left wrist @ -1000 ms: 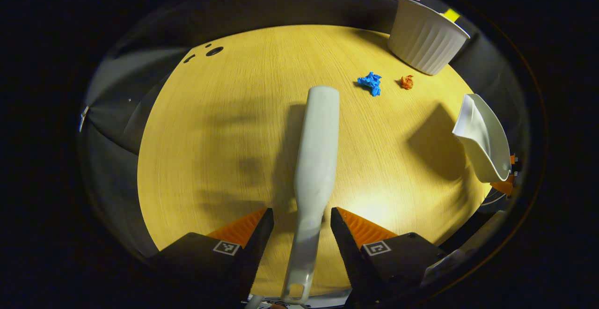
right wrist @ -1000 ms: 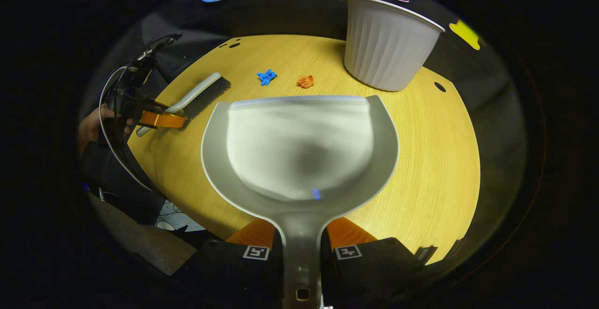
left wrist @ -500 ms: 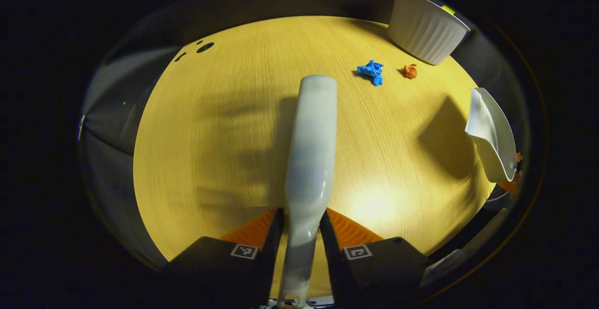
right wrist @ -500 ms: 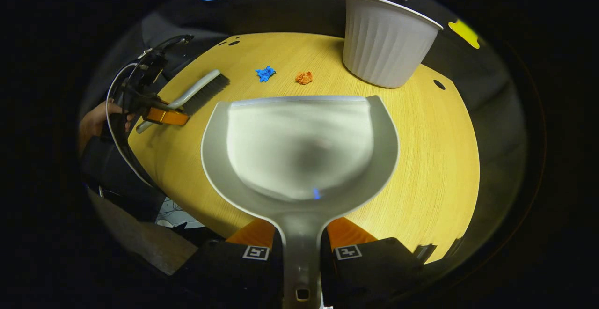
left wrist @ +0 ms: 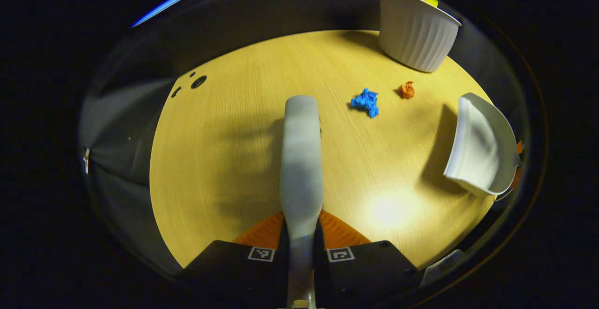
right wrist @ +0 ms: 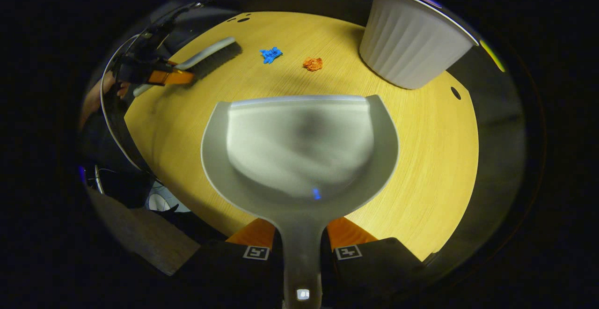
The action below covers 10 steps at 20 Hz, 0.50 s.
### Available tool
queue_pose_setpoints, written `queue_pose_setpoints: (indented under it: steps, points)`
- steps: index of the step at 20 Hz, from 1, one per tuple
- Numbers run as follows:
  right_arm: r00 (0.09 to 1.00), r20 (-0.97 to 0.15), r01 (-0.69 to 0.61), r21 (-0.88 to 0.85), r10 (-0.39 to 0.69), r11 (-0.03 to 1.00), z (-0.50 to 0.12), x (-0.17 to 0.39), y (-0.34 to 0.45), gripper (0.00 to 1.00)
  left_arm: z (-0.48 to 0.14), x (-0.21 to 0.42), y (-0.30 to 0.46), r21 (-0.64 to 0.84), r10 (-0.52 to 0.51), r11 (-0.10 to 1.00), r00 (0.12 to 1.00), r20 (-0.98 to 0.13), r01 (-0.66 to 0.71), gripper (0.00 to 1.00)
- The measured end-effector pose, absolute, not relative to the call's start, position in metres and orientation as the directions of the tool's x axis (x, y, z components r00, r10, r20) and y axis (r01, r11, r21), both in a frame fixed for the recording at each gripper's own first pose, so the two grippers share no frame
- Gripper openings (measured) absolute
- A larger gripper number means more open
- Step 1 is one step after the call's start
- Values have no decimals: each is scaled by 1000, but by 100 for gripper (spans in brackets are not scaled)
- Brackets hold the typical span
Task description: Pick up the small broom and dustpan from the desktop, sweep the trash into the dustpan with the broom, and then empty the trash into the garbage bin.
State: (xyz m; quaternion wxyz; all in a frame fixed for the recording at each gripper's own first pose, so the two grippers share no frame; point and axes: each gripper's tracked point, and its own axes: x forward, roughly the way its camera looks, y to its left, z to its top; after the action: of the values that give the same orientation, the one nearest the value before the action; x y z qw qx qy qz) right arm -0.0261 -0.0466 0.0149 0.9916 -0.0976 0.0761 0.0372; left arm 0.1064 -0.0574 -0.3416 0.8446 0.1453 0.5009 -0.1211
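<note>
Broom (left wrist: 301, 159) now clamped, trash (left wrist: 366, 102) ahead-right

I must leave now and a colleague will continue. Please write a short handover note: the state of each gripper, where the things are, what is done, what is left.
Left gripper: shut on the handle of the small grey plastic broom, held above the round yellow wooden desktop.
Right gripper: shut on the handle of the grey plastic dustpan, pan empty, mouth facing the trash.
Trash: a crumpled blue paper scrap and a crumpled orange paper scrap lie on the desktop, between the broom and the white ribbed garbage bin.
Done: both tools picked up.
Left: sweep both scraps into the dustpan, then empty it into the bin.
</note>
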Motion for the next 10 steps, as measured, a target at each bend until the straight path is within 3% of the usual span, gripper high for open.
queue_pose_setpoints:
  steps: [3, 4, 7, 8, 10]
  points:
    - [976, -205, -120, -215, 76, 969, 19, -17, -47, 31, -333, 138, -74, 149, -64, 911, 487, -871, 385, 26]
    - [973, -216, -127, -220, 78, 967, 19, -14, -48, 36, -331, 147, -79, 160, -63, 901, 487, -871, 402, 26]
    - [968, -240, -134, -233, 77, 963, 19, -8, -51, 36, -330, 164, -96, 182, -68, 867, 472, -879, 464, 26]
    - [967, -243, -132, -239, 73, 962, 19, -6, -52, 31, -331, 167, -102, 186, -70, 855, 462, -884, 484, 26]
    - [968, -240, -132, -249, 71, 959, 21, -4, -54, 36, -340, 171, -113, 187, -73, 834, 441, -895, 518, 26]
